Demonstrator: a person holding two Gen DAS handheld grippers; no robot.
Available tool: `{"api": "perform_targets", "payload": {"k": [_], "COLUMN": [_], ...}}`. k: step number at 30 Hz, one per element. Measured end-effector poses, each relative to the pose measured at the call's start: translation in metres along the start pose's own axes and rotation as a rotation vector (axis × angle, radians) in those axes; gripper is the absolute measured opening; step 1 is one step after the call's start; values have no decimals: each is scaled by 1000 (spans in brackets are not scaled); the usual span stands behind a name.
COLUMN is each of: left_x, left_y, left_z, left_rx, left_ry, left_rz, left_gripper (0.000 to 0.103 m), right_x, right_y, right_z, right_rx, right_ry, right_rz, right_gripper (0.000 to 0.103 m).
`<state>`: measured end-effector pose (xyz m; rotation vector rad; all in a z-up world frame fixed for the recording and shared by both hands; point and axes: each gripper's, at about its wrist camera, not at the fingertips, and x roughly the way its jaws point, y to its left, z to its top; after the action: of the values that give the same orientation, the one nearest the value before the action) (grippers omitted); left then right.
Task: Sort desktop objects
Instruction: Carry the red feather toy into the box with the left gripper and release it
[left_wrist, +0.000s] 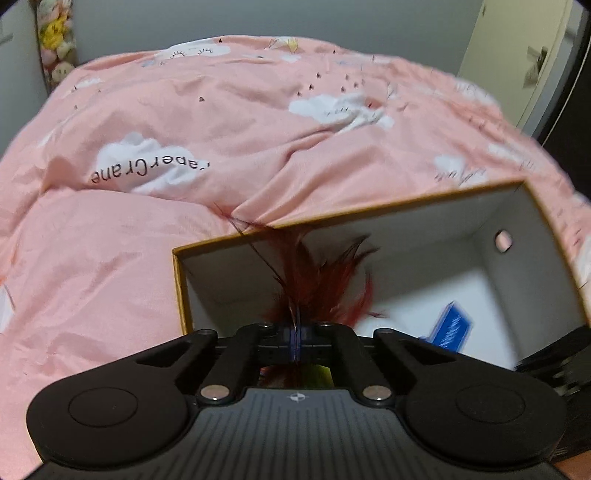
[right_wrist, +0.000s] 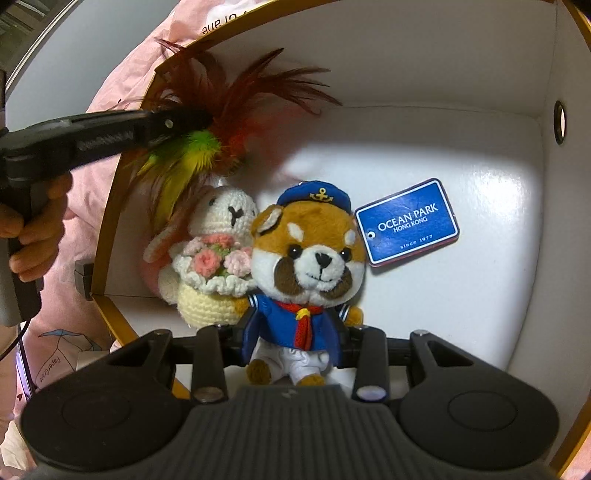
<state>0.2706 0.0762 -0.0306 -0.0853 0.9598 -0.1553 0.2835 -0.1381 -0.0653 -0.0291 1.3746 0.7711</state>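
Two toys hung over the white, gold-rimmed cardboard box (right_wrist: 424, 74).
The left gripper (left_wrist: 295, 334) pinched a red-green feather tuft (right_wrist: 221, 122); the right gripper (right_wrist: 291, 332) clamped a sailor-suited plush dog (right_wrist: 306, 266), apparently for dropping beside the crocheted rabbit (right_wrist: 214, 258).

Box (right_wrist: 461, 122) right side open – plush dog (right_wrist: 314, 266), crochet rabbit (right_wrist: 218, 254), feathers (right_wrist: 221, 110) crowd left.

Dim, blurred left view — fisheye-warped edges
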Motion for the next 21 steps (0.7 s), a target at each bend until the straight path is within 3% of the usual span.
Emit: {"api": "perform_targets", "payload": {"k": [5, 9, 21], "left_x": [-10, -11, -2], "left_y": [19, 19, 35], "left_z": [5, 6, 3], "left_rx": [-145, -154, -160], "left_ry": [-10, -25, -6], "left_rz": [-153, -176, -13], "left_gripper": [0, 0, 0], "right_x": [0, 0, 1], "right_y": [0, 0, -4], "right_z": [-1, 0, 1], "right_rx": [-2, -3, -5], "right_ry": [-1, -1, -5], "right_rz": [-1, -2, -2], "right_gripper": [41, 41, 41]}}
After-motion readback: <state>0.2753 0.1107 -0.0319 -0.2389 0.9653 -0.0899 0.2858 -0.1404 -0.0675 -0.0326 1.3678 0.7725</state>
